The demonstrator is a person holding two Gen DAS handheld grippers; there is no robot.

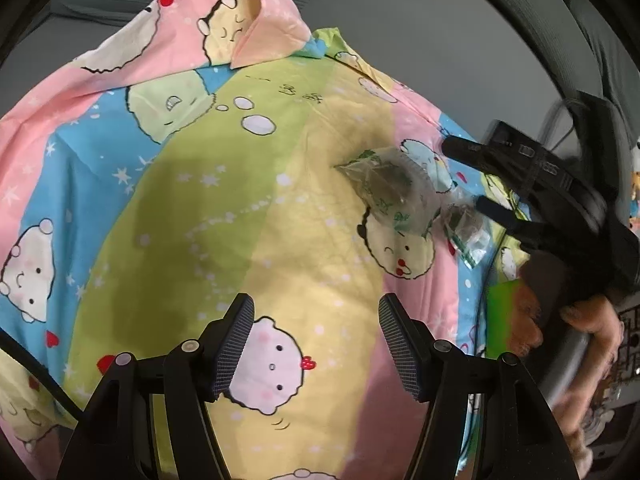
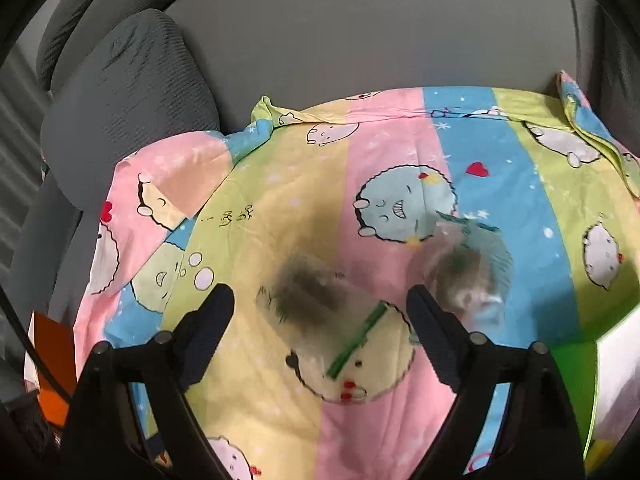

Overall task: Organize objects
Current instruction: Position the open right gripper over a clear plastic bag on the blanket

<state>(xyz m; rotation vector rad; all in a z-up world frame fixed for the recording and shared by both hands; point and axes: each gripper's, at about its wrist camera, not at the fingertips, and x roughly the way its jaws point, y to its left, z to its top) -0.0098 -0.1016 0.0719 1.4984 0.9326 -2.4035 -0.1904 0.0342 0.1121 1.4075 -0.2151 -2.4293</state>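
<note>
Black fingers of the right gripper (image 2: 320, 320) stand wide apart with nothing pinched. Just ahead of them, and partly between their tips, a clear zip bag (image 2: 320, 312) with dark contents lies flat on the cartoon-print bedsheet (image 2: 260, 400). Its green seal strip runs diagonally, from low centre up toward the right finger, so its long axis sits slanted across the gap rather than square to it. A second clear bag (image 2: 468, 264) lies just beyond the right fingertip, blurred, toward the sheet's right edge.

From the left wrist, the left gripper (image 1: 316, 344) is about half open and empty, hovering over bare sheet; both bags (image 1: 384, 188) lie well ahead and to its right, near the sheet's right edge, where the right gripper's fingers (image 1: 496, 208) nearly touch the smaller one. The right hand is clearly nearer, so I judge the next pick is its job.

Green print on the bags is too blurred to read; handwritten-style characters on the sheet (image 2: 232, 216) are illegible too.
</note>
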